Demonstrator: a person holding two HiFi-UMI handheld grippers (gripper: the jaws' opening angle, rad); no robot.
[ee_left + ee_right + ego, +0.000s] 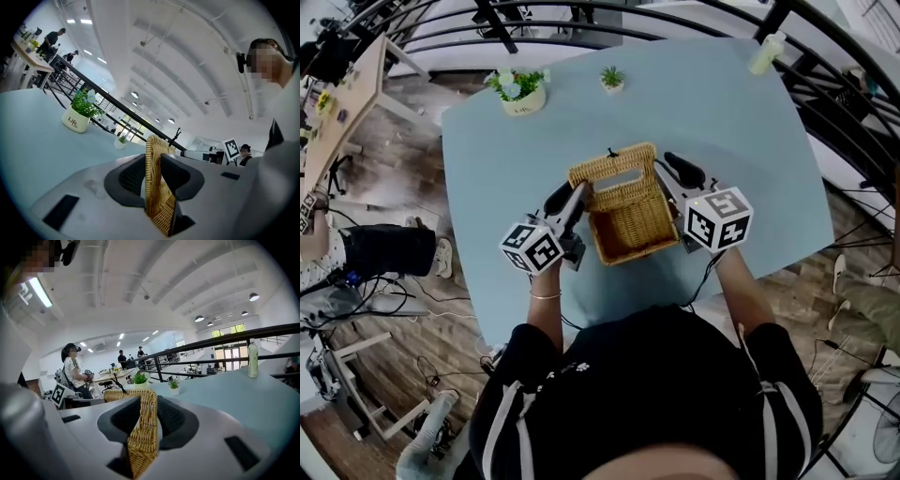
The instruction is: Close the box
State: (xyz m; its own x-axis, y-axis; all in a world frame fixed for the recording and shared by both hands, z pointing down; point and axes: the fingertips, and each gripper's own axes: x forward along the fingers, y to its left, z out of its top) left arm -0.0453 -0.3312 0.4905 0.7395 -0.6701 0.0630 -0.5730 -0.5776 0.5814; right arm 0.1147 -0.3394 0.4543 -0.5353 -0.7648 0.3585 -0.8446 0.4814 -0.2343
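A wicker box [630, 223] stands in the middle of the pale blue table [741, 141]. Its lid [614, 169] is tilted up at the far side, with a small dark latch [610, 152] on its top edge. My left gripper [578, 192] is at the lid's left edge, and in the left gripper view [152, 171] the wicker lid [158, 206] fills the gap between both pads. My right gripper [661, 175] is at the lid's right edge. The right gripper view [146, 416] shows its pads pressed on the woven rim [140, 451].
Two small potted plants [517, 91] [611, 79] and a pale bottle [766, 52] stand along the table's far side. A dark railing [825, 84] curves behind the table on the right. Other people and a wooden desk [342, 103] are off to the left.
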